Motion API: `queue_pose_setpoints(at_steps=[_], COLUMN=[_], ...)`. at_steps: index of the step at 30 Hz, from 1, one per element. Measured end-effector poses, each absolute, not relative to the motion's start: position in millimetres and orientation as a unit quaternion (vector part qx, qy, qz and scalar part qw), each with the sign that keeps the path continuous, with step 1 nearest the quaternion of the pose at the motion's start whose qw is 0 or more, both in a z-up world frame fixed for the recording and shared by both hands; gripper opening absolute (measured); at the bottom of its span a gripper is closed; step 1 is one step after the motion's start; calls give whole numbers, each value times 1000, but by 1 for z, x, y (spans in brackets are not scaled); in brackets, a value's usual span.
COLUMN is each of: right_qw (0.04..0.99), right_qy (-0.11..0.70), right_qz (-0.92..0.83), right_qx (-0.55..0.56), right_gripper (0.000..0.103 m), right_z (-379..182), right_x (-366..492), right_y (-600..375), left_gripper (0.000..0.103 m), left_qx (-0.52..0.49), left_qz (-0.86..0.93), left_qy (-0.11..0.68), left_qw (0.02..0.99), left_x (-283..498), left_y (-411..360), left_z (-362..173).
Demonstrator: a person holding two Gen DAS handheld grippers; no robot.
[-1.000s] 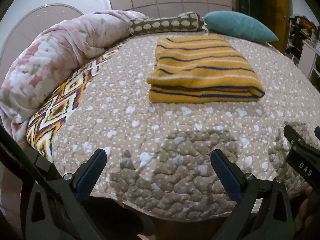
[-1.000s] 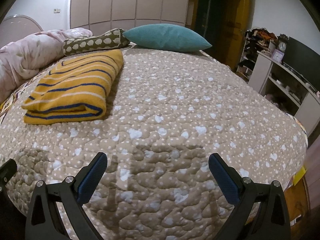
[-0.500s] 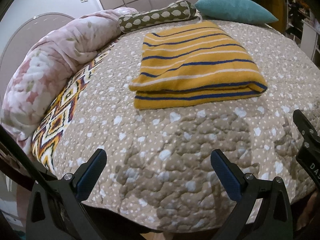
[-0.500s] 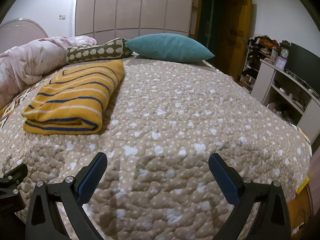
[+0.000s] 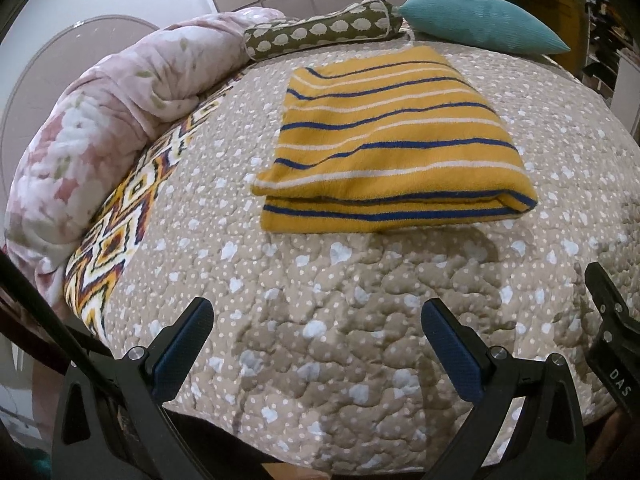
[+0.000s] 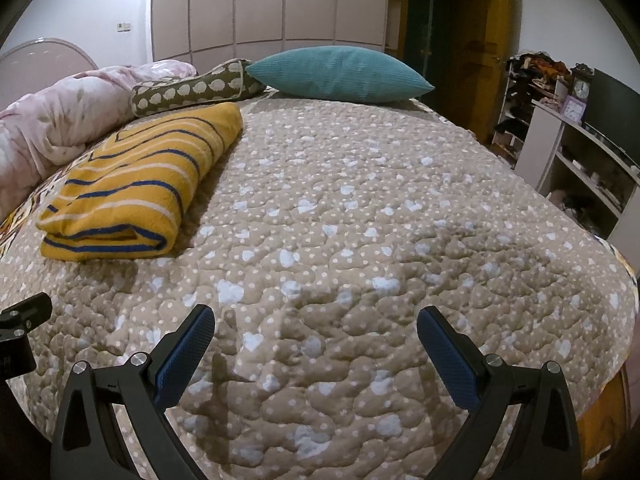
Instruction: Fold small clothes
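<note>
a folded mustard-yellow garment with blue and white stripes lies flat on a bed covered by a beige quilted bedspread dotted with small white hearts. its thick folded edge faces the cameras. from the right wrist view the garment sits far to the left of the bed, with bare bedspread stretching across the rest.

the left claw hangs above the near edge of the bed, its two blue-padded fingers spread wide with nothing between them. the right claw is likewise wide apart and empty, just beside the left one; part of its black body shows at the right edge of the left view. neither touches the garment, and only open quilt lies between them and it.

beyond the garment, a rolled olive bolster printed with white shapes rests beside a teal ribbed cushion at the far side of the bed. a bunched pink floral duvet curves along the left side, over a strip of zigzag-patterned cloth in orange, white and dark red. to the right of the bed stand pale open shelves holding small items and a small clock. pale wardrobe doors line the far wall.
</note>
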State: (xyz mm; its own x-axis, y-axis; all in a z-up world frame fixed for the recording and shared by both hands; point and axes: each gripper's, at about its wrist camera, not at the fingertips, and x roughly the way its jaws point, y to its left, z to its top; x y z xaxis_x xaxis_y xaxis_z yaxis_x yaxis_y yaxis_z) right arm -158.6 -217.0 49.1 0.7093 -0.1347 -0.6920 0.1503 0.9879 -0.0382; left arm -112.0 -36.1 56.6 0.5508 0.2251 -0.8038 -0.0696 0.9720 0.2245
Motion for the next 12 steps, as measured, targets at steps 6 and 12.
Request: queue_pose_setpoints(at_steps=[6,12], right_qw=[928,928], right_qy=[365,366], right_qz=[-71,-71], right_qx=[2,2], right_gripper=[103,103], right_z=[53,55], right_x=[-163,-165], right_y=[-211,-201], left_gripper=[103,103], left_qx=[81,97], left_qz=[66,32], left_qy=[476,473], left_qw=[873,875], left_x=[-117,-117], left_y=[-38,-40], left_z=[50,45])
